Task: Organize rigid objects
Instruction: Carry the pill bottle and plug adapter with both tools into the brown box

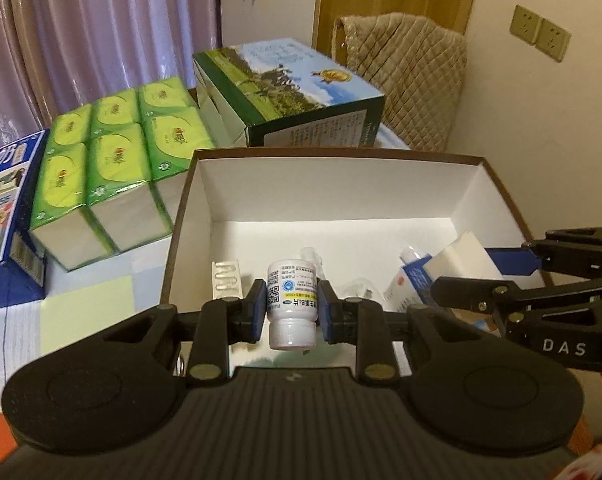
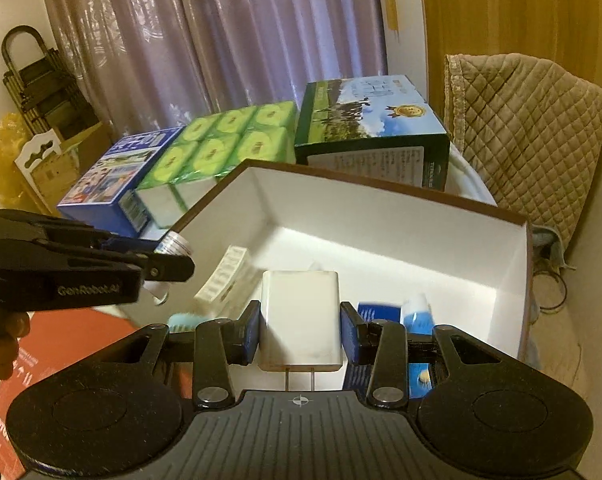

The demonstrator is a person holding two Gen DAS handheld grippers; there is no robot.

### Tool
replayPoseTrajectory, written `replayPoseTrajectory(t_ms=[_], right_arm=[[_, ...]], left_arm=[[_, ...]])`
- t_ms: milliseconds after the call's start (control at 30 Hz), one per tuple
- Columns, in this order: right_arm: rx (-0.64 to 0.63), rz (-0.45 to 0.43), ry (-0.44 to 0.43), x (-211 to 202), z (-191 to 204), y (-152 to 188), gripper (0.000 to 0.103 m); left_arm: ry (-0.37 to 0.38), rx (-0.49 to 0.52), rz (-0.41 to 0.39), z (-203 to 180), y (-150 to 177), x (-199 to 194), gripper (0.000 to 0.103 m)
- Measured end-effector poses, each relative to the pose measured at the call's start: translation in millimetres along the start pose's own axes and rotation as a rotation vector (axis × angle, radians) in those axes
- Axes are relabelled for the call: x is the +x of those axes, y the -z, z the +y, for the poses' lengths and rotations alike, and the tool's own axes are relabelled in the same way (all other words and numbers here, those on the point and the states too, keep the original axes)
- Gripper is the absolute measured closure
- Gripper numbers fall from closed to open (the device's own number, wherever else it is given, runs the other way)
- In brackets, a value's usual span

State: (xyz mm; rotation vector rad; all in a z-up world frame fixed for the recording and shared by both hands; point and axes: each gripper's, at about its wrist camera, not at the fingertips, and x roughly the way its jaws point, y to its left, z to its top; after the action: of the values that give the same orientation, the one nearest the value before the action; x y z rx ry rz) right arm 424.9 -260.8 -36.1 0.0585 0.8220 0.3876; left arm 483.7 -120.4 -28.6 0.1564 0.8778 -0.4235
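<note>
- Left gripper (image 1: 292, 307): jaws closed on a small white pill bottle (image 1: 291, 307), held across its labelled body with the cap end pointing back toward the camera. The bottle hangs above the near part of the open white box (image 1: 341, 184).
- Right gripper (image 2: 299, 327): jaws closed on a white plug adapter (image 2: 299, 318), prongs pointing back toward the camera. It hangs over the box interior.
- Beyond the left jaws, on the box floor: a capsule blister strip (image 1: 227, 278) just to their left, a blue-and-white tube (image 1: 411, 276) to their right.
- Judgement: the step in hand is depositing both items into the box.
- To do it well: lower each item to a bare patch of floor ahead of the jaws, clear of the strip and tube, before releasing.
- Risk: the bottle may roll once released; the two grippers sit near each other, so stagger the releases.
</note>
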Motion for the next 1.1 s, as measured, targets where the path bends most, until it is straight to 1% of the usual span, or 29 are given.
replayPoseTrajectory(t_ms=[300, 533, 767, 833, 900, 933, 1100], right_arm=[[0.022, 0.048, 0.023, 50, -30, -23, 0.066], [0.043, 0.074, 0.032, 74, -48, -33, 0.066], [0.052, 0.09, 0.034, 87, -58, -40, 0.066], [0.054, 0.095, 0.036, 90, -60, -41, 0.066], [0.055, 0.099, 0.037, 92, -61, -42, 0.066], [0.055, 0.099, 0.037, 93, -62, -43, 0.066], [0.051, 0.097, 0.042, 96, -61, -47, 0.066]], left_arm=[[-0.025, 0.004, 0.069, 3, -24, 58, 0.08], [-0.032, 0.006, 0.103, 2, -36, 90, 0.08], [-0.048, 0.018, 0.113, 1, -45, 108, 0.08], [-0.039, 0.019, 0.117, 2, -47, 110, 0.08], [-0.036, 0.013, 0.12, 4, -48, 110, 0.075], [-0.036, 0.01, 0.118, 5, -49, 110, 0.073], [-0.034, 0.0, 0.107, 11, -52, 104, 0.073]])
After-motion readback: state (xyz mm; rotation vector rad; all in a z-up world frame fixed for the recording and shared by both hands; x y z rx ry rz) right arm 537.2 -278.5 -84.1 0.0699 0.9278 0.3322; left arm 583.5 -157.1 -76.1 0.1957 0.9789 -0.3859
